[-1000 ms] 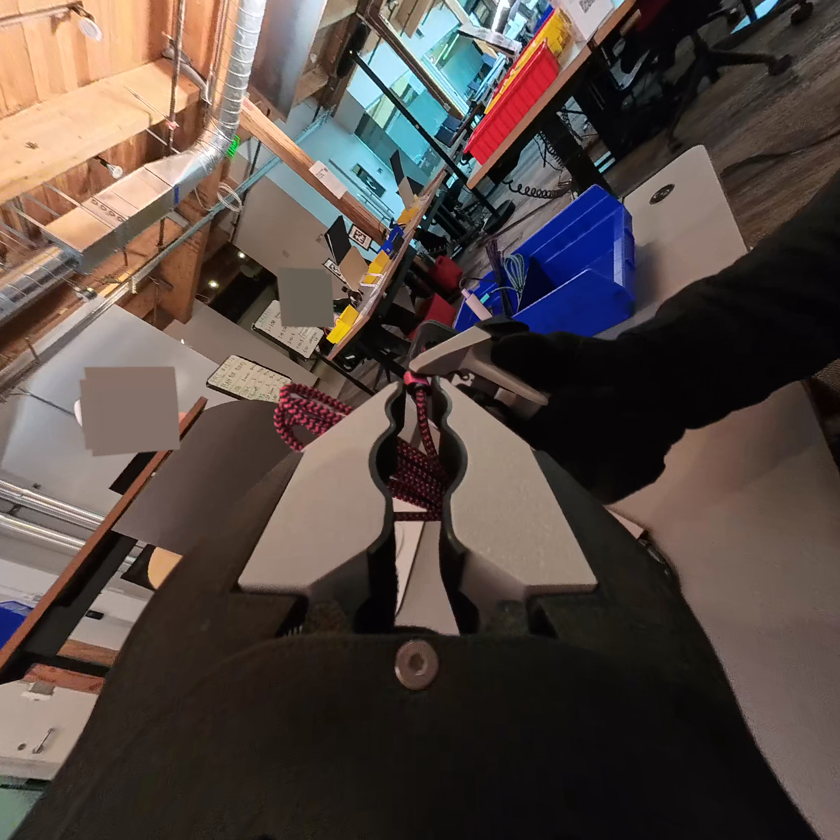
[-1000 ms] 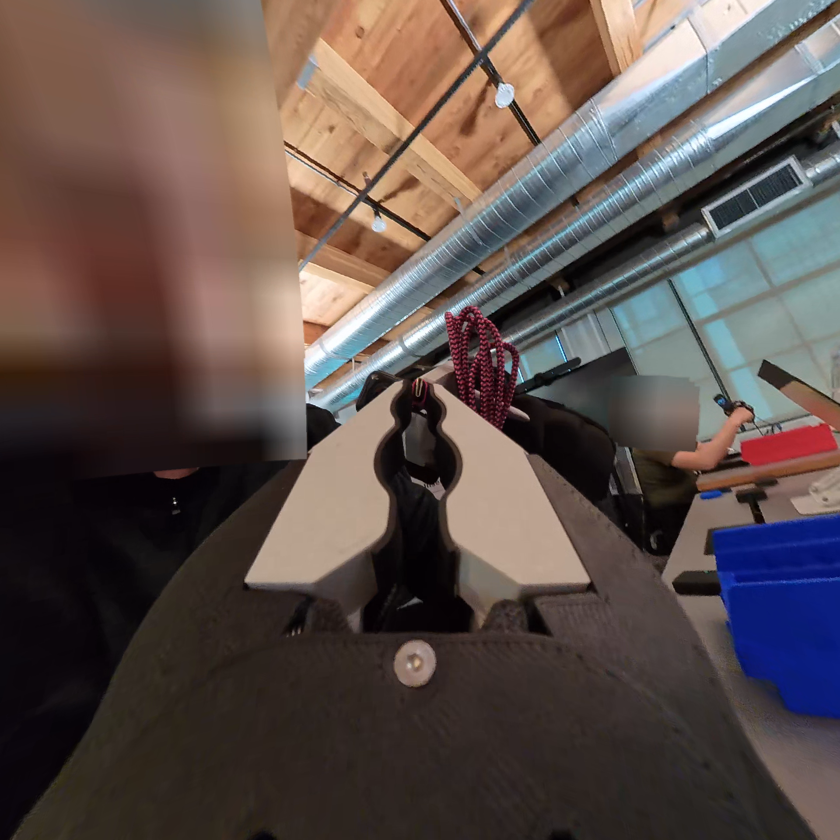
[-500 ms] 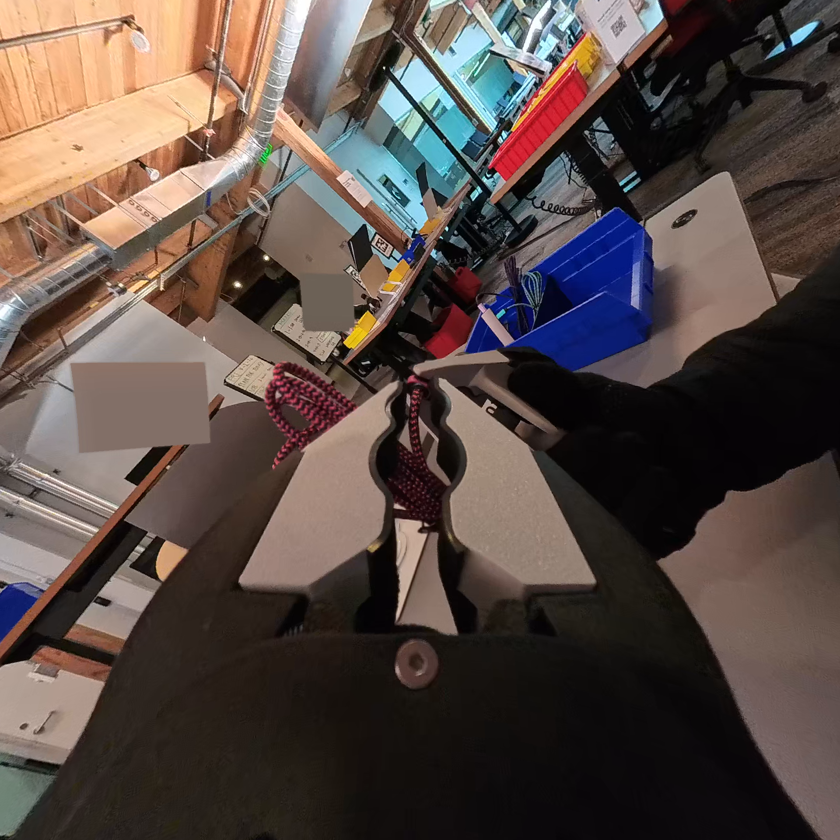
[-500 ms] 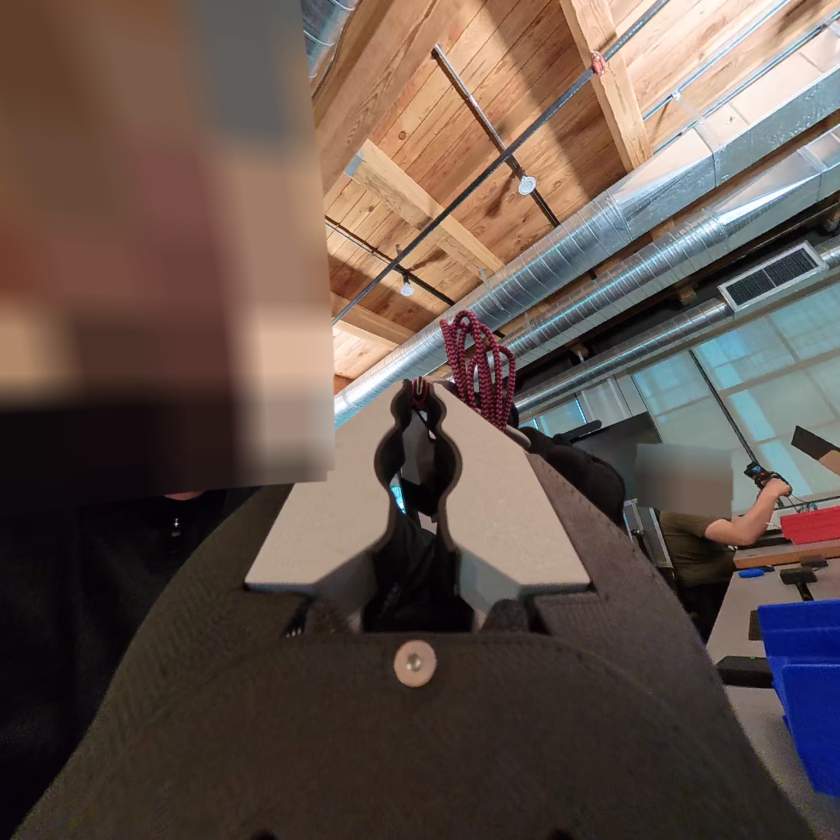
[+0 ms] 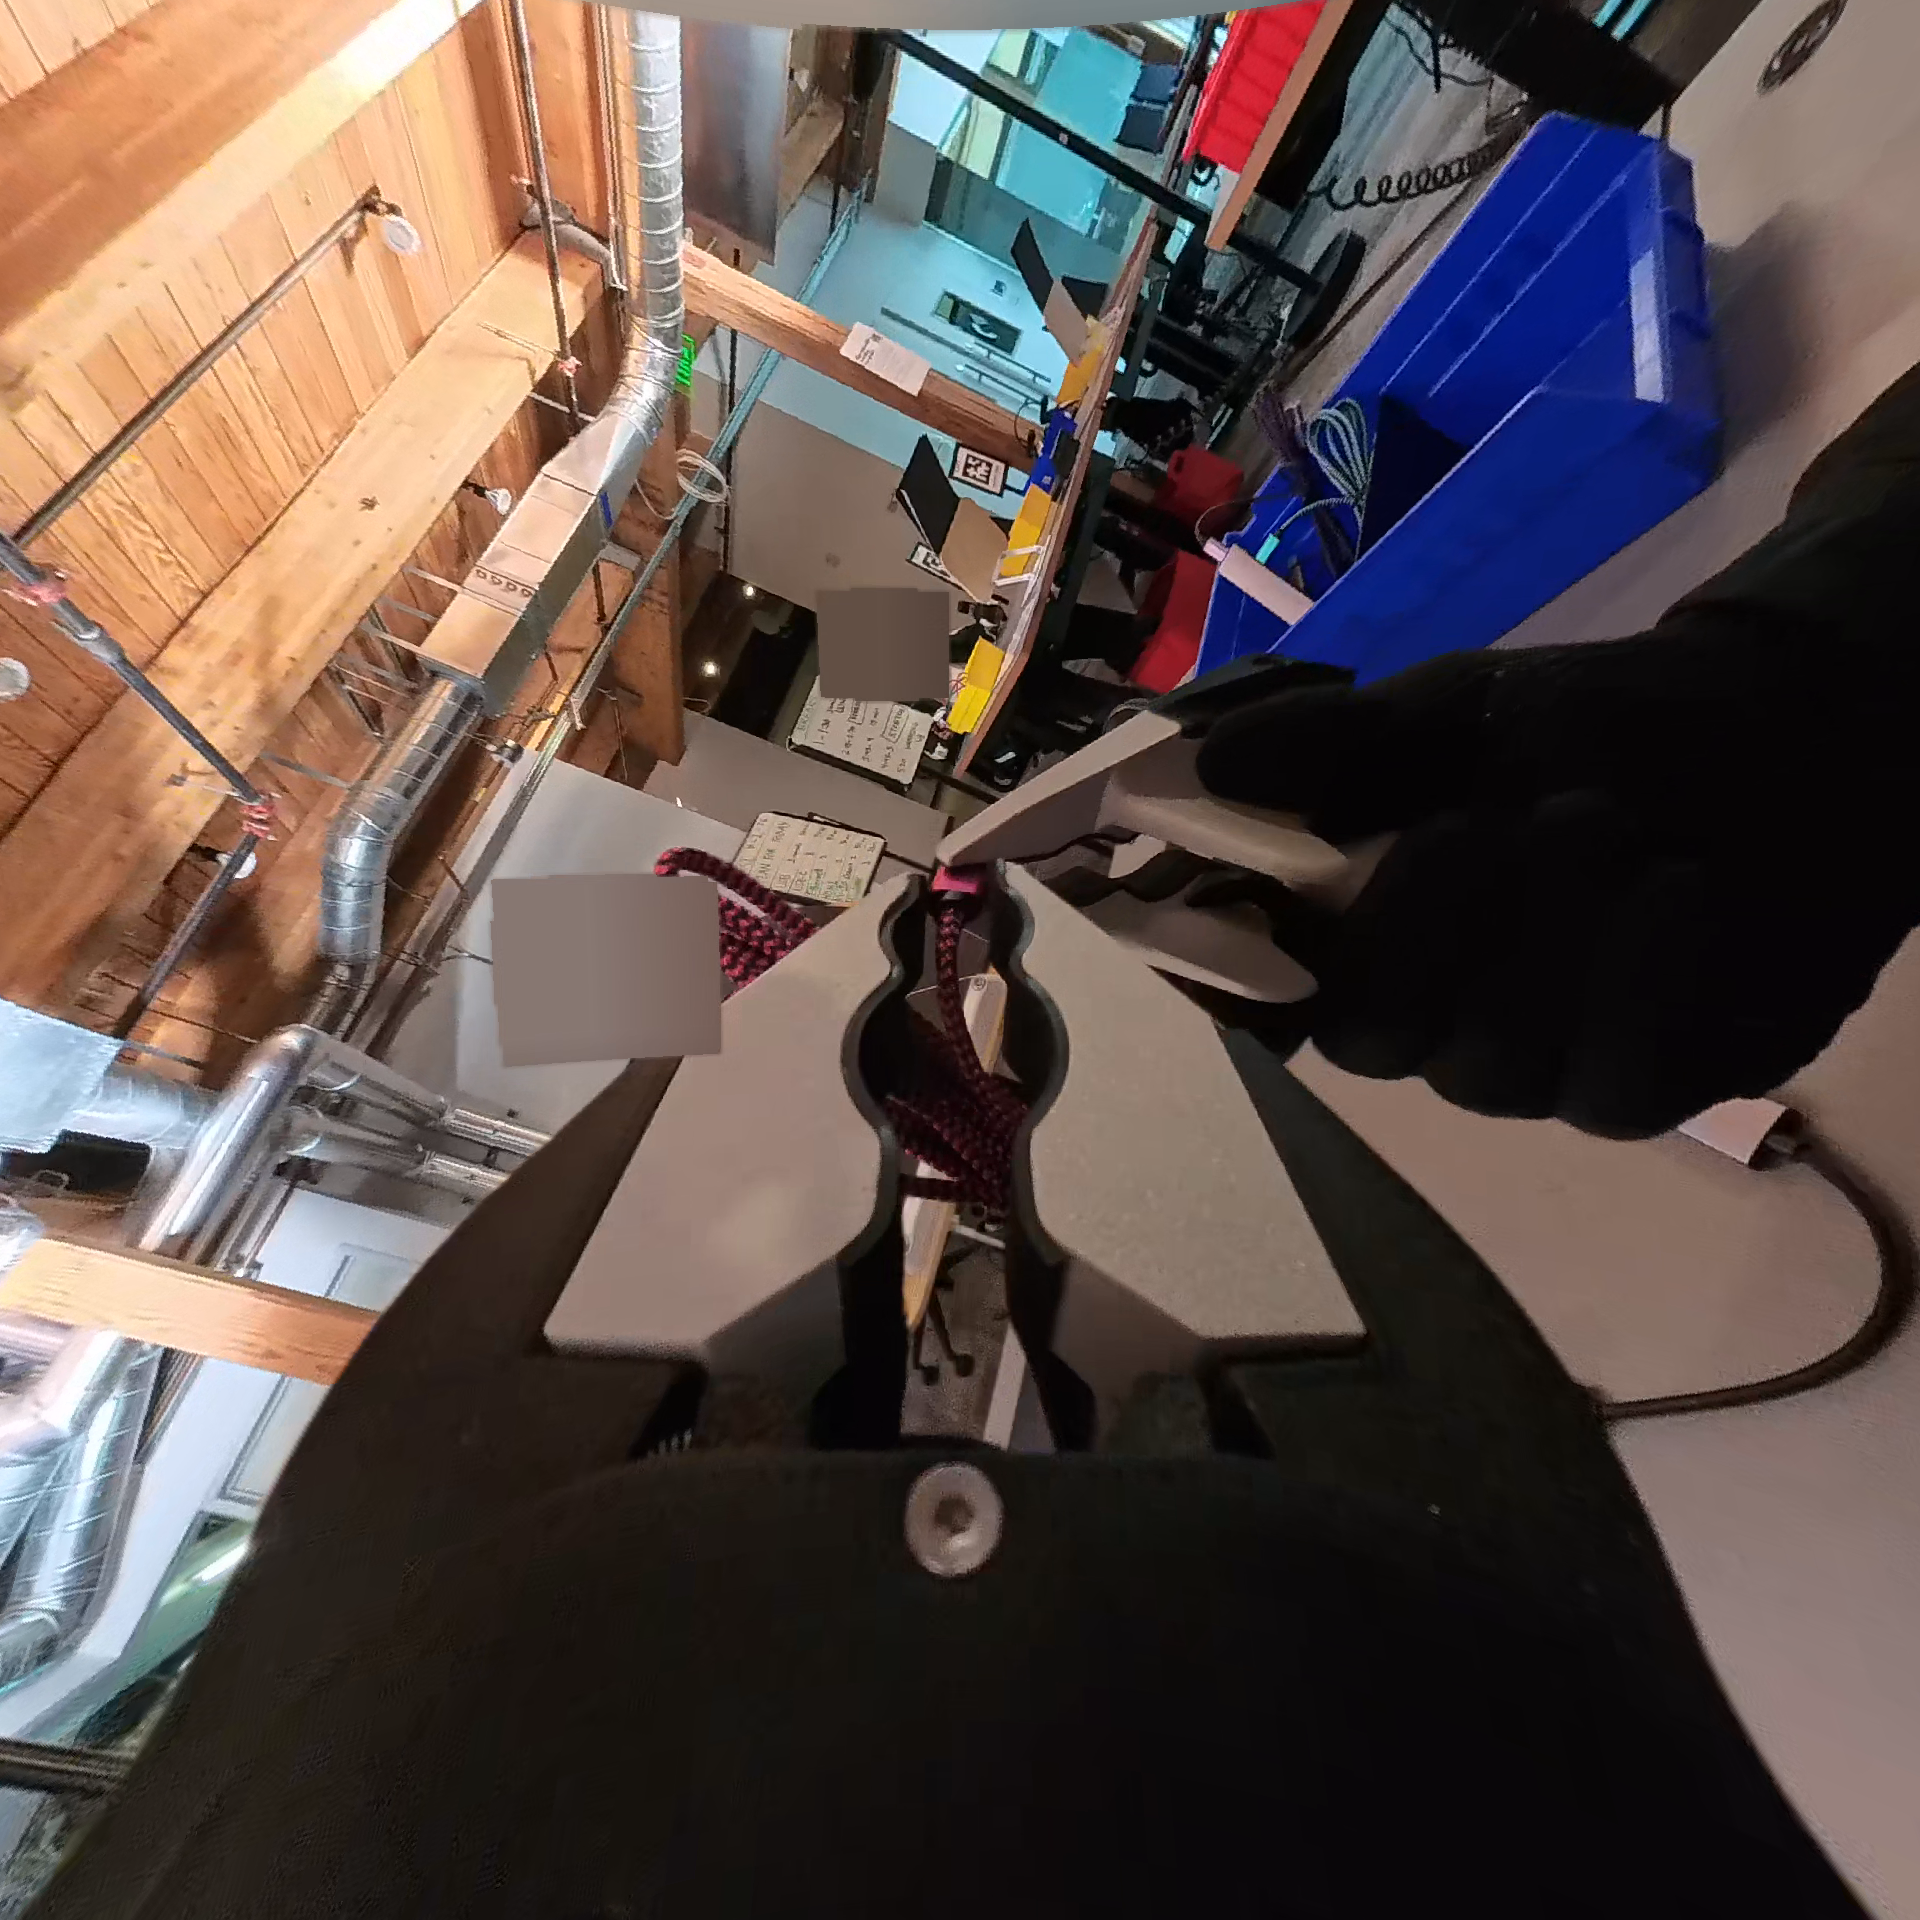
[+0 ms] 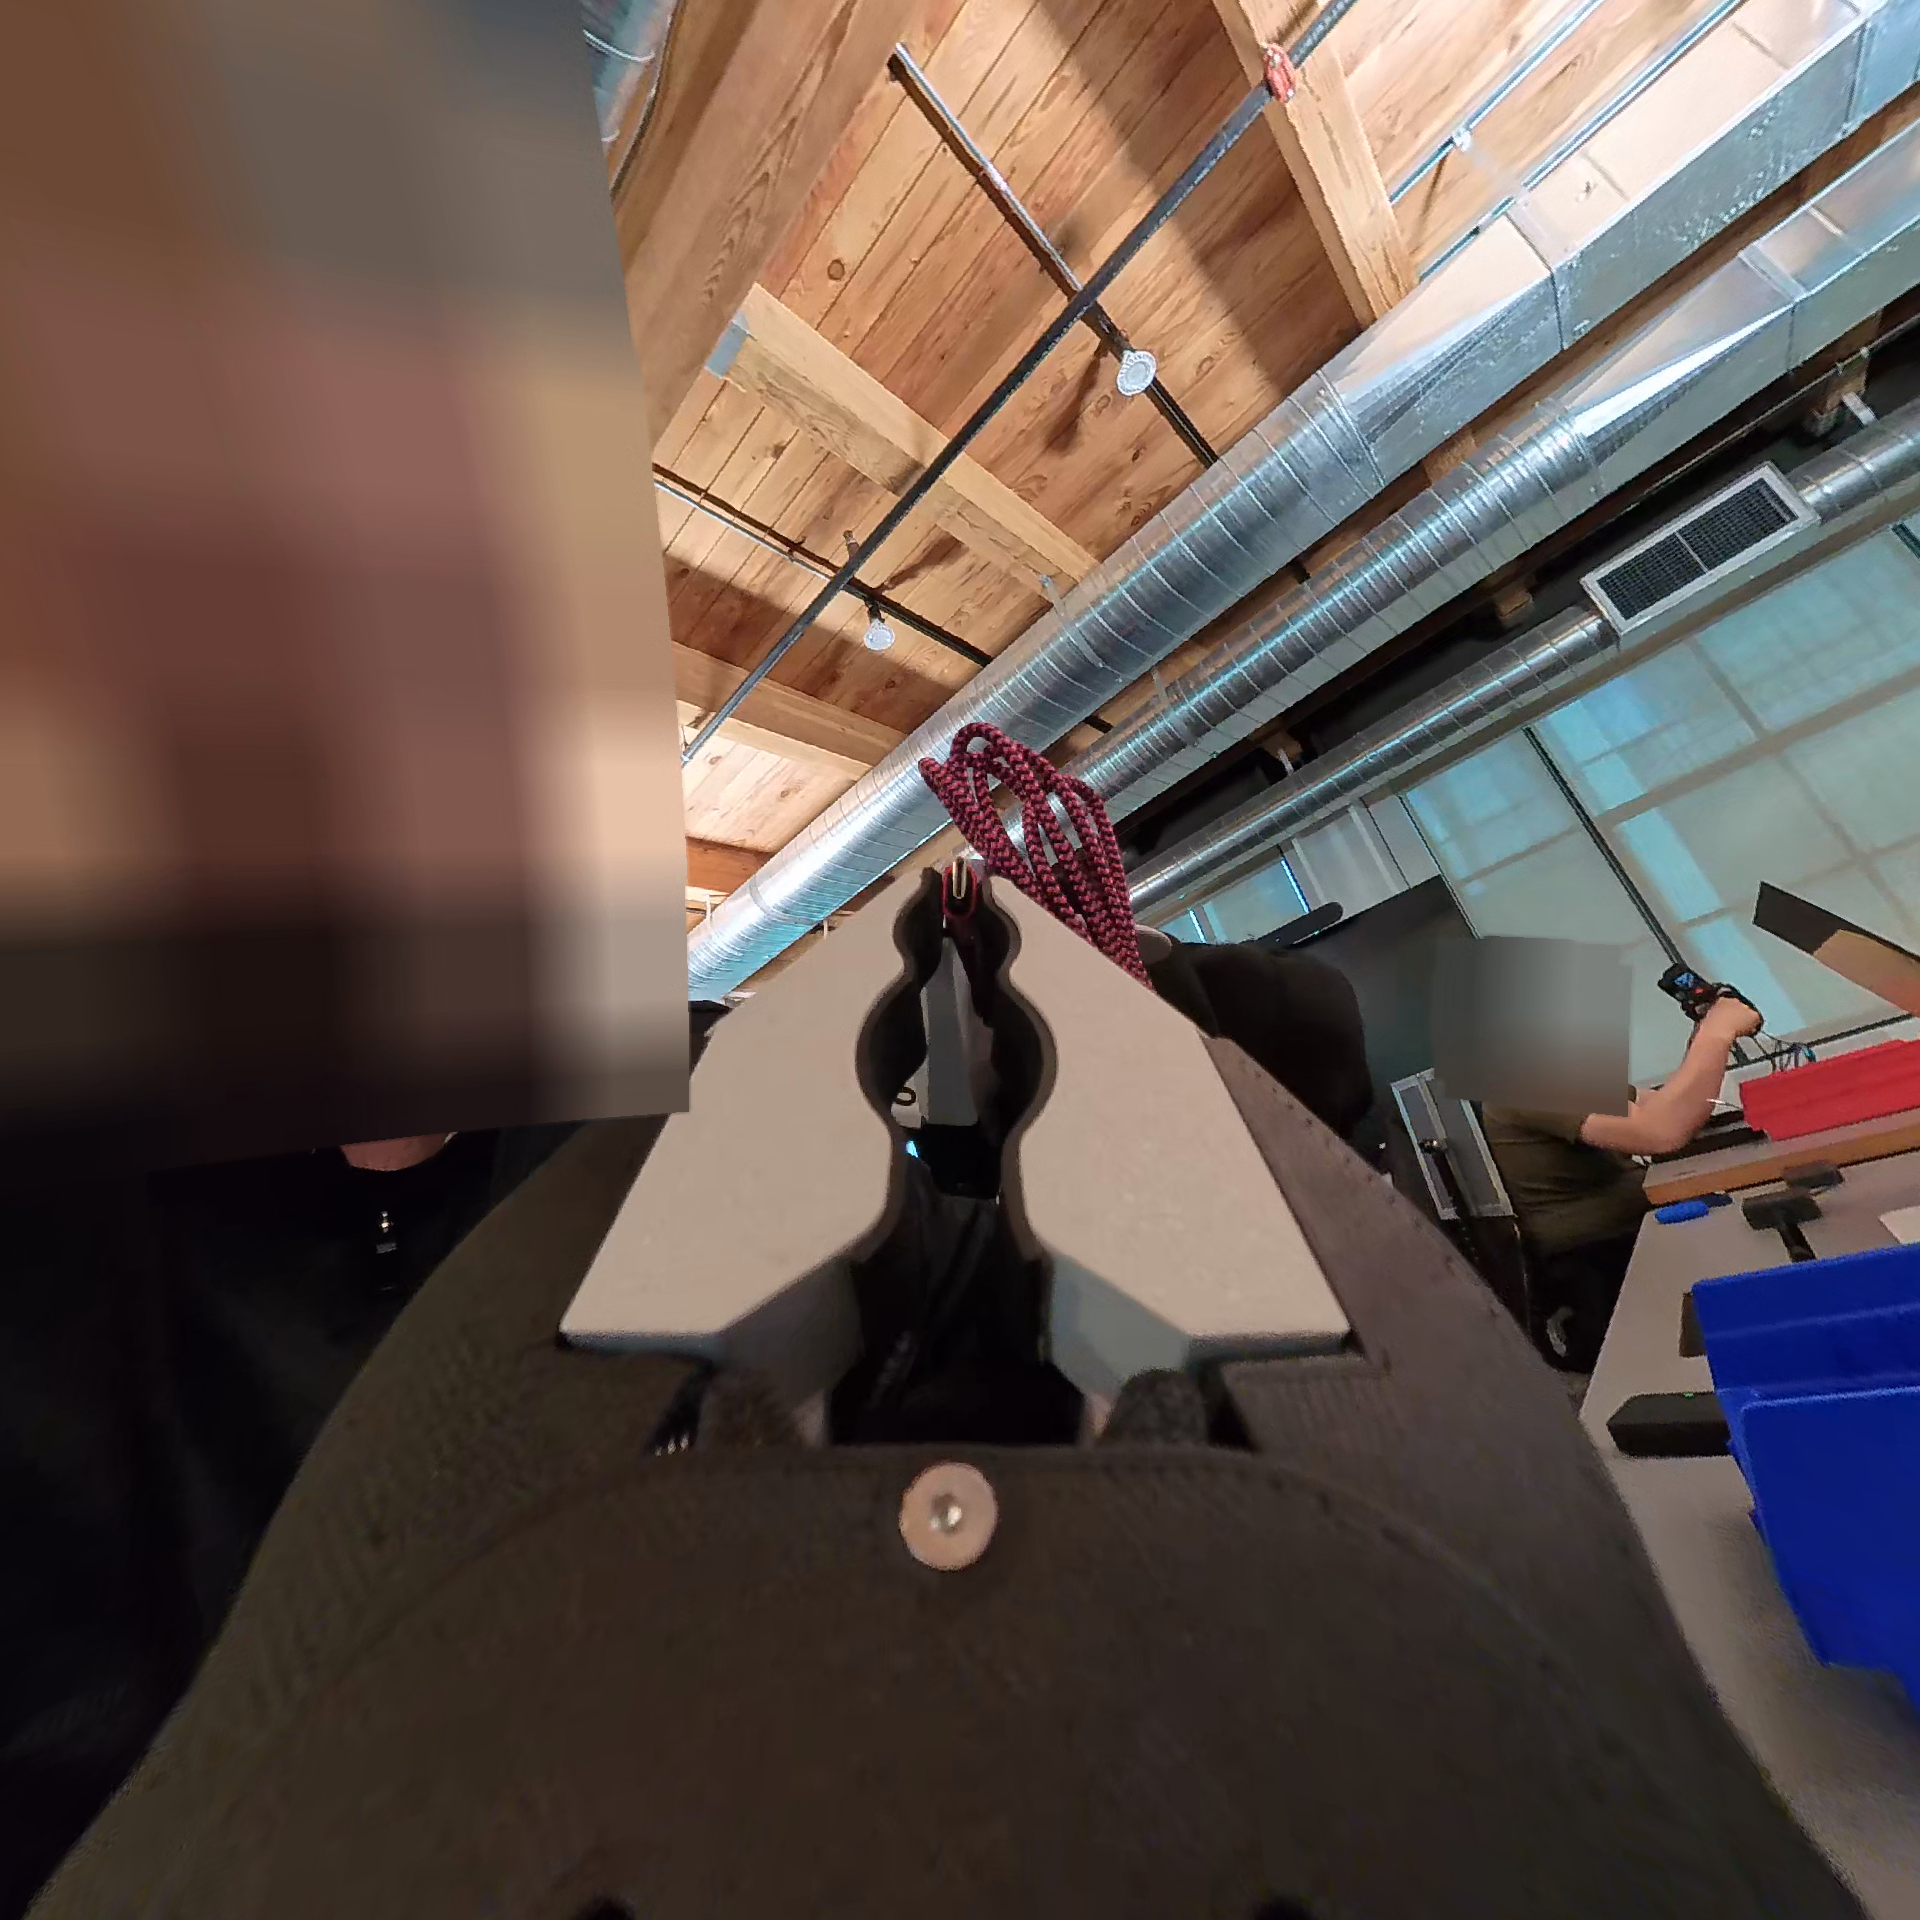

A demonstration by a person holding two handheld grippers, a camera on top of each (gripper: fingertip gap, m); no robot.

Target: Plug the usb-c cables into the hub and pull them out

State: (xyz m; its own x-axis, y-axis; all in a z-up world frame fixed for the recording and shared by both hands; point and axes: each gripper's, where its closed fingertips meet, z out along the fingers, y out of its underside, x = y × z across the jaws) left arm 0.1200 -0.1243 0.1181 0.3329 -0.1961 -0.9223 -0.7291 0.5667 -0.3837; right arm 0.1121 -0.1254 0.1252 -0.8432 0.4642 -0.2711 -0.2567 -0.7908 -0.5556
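Observation:
A red-and-black braided usb-c cable runs between my left gripper's fingers, with loops hanging out to the left. My left gripper is shut on it just below its pink plug. My right gripper is shut on the same plug, whose metal end shows at my fingertips. It also shows in the left wrist view, held by a black-gloved hand, tip to tip with the left one. The cable's loops stick up behind the right fingers. I cannot pick out the hub with certainty.
Blue bins with cables stand at the back of the grey table. A white piece with a dark cord lies on the table. A blue bin and a small black box sit at the right. A person sits at a far desk.
Both grippers stay shut and tip to tip on the cable. They have swung together, so the blue bins have shifted to the upper right in the left view.

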